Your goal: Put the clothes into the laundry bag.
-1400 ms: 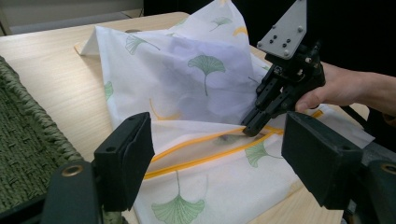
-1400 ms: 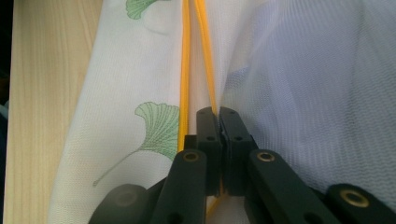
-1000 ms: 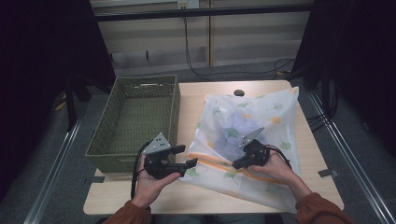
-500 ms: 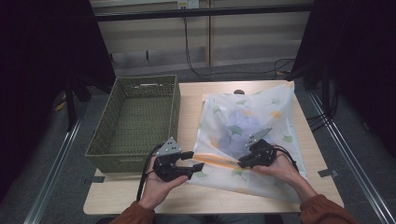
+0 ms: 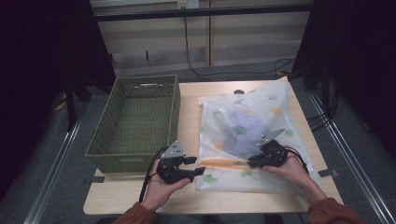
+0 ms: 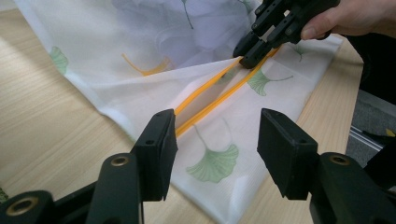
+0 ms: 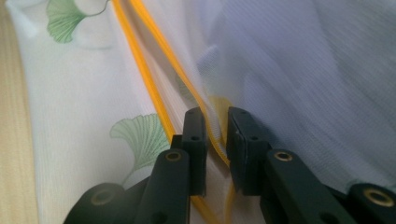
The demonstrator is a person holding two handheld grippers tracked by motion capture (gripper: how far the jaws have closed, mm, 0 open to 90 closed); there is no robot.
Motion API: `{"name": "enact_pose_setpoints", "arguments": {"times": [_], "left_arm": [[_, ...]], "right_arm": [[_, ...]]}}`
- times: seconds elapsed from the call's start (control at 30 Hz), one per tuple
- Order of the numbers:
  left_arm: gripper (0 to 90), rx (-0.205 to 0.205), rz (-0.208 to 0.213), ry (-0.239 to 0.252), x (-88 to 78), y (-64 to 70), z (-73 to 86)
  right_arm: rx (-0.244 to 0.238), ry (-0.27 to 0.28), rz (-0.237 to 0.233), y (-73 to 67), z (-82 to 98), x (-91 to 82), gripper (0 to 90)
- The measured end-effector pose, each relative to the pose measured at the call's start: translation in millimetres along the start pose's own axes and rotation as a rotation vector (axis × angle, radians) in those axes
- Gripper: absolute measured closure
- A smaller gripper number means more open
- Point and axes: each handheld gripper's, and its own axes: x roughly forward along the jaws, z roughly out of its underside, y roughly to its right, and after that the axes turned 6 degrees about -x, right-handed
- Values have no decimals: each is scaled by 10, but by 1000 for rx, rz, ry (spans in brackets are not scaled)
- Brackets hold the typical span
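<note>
While lying flat on the pale wooden worktop [image 5: 187, 116], white mesh laundry bag [image 5: 243, 135] with ginkgo print and orange zipper [image 6: 212, 95]: straddled by left gripper [image 6: 215, 140], jaws half-open, just closing; zipper edge between right gripper [image 7: 215, 140] jaws, barely parted, untouched.

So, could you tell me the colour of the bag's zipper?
Orange zipper, clearest in the left gripper view.
</note>
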Motion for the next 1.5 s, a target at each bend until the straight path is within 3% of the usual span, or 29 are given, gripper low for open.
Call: {"name": "enact_pose_setpoints", "arguments": {"times": [0.2,0.27,0.43,0.67,1.03,1.33,1.5], "left_arm": [[450,5,-7,18,-31,-8,-9],[450,6,-9,20,-42,-11,-11],[437,3,-24,48,-65,-13,-30],[416,-10,-42,100,-129,-41,-54],[397,-5,-41,128,-195,-47,-74],[383,-16,-74,171,-343,-90,-55],[356,-28,-94,196,-442,-115,-46]], "right_arm": [[31,15,26,51,30,-15,772],[12,17,43,52,22,-6,773],[11,29,35,61,24,2,766],[22,40,30,10,31,-18,681],[76,200,42,-48,30,-252,612],[73,306,111,-122,-39,-447,663],[98,369,149,-199,-2,-576,662]]}}
